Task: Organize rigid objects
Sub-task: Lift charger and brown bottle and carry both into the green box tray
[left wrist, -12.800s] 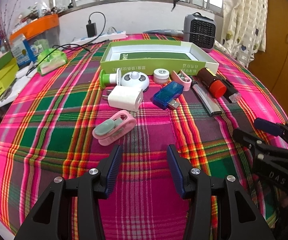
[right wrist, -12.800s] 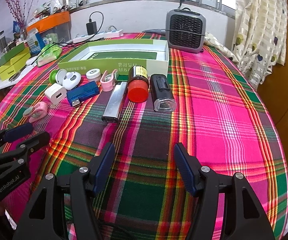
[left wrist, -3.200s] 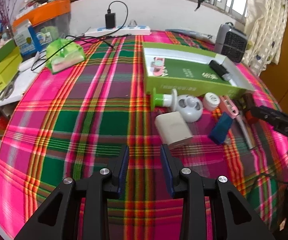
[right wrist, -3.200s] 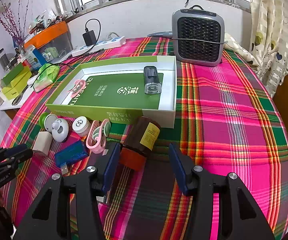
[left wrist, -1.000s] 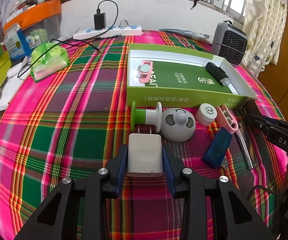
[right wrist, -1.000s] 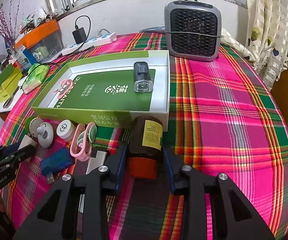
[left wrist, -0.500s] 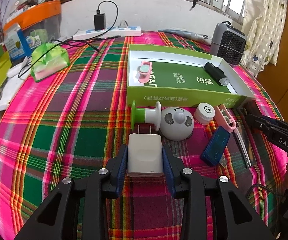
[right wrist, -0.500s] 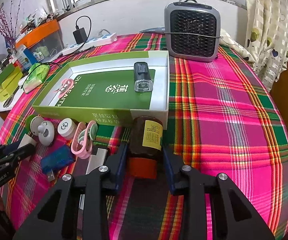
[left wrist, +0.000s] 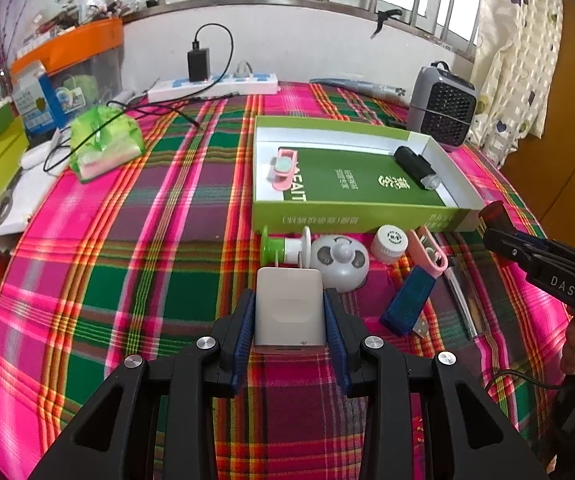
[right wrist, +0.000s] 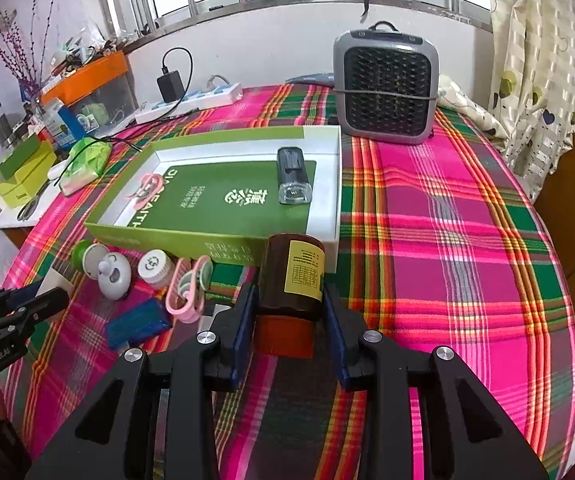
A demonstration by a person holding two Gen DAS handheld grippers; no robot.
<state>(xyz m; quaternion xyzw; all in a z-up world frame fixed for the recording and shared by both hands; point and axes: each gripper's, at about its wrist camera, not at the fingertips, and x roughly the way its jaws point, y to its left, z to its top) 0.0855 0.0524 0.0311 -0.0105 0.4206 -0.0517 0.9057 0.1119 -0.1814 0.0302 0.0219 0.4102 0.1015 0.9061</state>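
Fingers (left wrist: 243,328) of the left gripper (left wrist: 290,328) are clamped on a white plastic charger cube (left wrist: 290,312); two things already lie in the green cardboard box (left wrist: 367,216), several wait on the plaid tabletop (left wrist: 127,240) near a window

Right gripper (right wrist: 290,328) fingers clamp a brown bottle with red cap (right wrist: 290,284) just before the box

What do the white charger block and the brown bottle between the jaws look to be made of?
White charger block: likely hard plastic with a smooth satin finish, judging by its even colour, rounded edges and soft sheen. Brown bottle: dark amber glass or plastic, it cannot be told which; glossy wall, yellow paper-like label, matte red cap probably plastic.
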